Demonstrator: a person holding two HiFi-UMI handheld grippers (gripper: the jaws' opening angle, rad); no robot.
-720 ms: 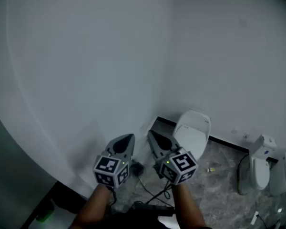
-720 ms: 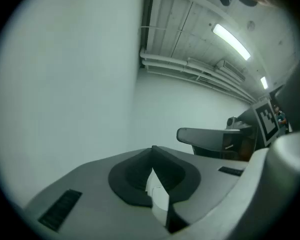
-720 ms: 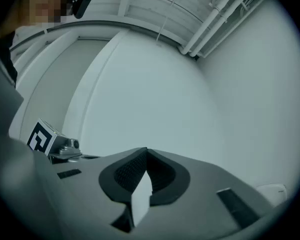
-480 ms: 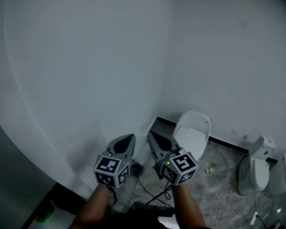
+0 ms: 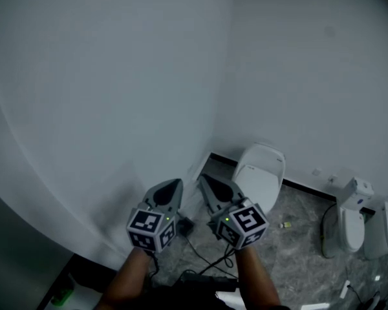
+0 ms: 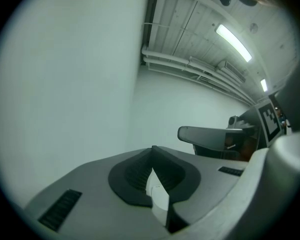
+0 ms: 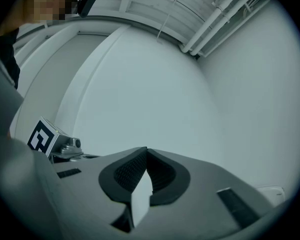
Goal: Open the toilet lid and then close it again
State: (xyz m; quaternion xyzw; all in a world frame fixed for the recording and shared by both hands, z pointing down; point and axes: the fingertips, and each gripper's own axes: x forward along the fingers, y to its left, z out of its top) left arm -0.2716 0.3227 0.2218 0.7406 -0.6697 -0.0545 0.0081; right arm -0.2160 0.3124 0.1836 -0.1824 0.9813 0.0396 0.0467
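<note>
In the head view, two bare forearms come up from 6 o'clock, each hand holding a gripper out over the floor. The left gripper [image 5: 174,185] sits just left of centre and the right gripper [image 5: 205,181] just beside it at about 5 o'clock, their tips leaning toward each other but apart. Each carries a marker cube at its back end. The toilet [image 5: 261,170] stands at 4 o'clock, past the right gripper's tip and well clear of both grippers, backed against the pale wall [image 5: 149,76]. Its lid [image 5: 257,181] lies down flat on the bowl. Two more toilets [image 5: 350,219] stand at the 3 to 4 o'clock edge. Black cables [image 5: 204,258] trail over the grey mottled floor [image 5: 291,263] below the grippers, and a small yellowish bit [image 5: 286,225] lies between the toilets.

In the left gripper view, the left gripper [image 6: 152,151] has its fingers pressed together with nothing between them. It faces a bare corner of wall. The right gripper pokes in at 3 o'clock. Strip lights [image 6: 232,36] and pipes [image 6: 190,64] run along the ceiling from 12 to 2 o'clock.

In the right gripper view, the right gripper [image 7: 146,151] also has its fingers closed on nothing, pointing at blank wall. The left gripper's marker cube [image 7: 41,137] shows at 9 o'clock. A white rim at 4 o'clock may be the toilet; I cannot tell.
</note>
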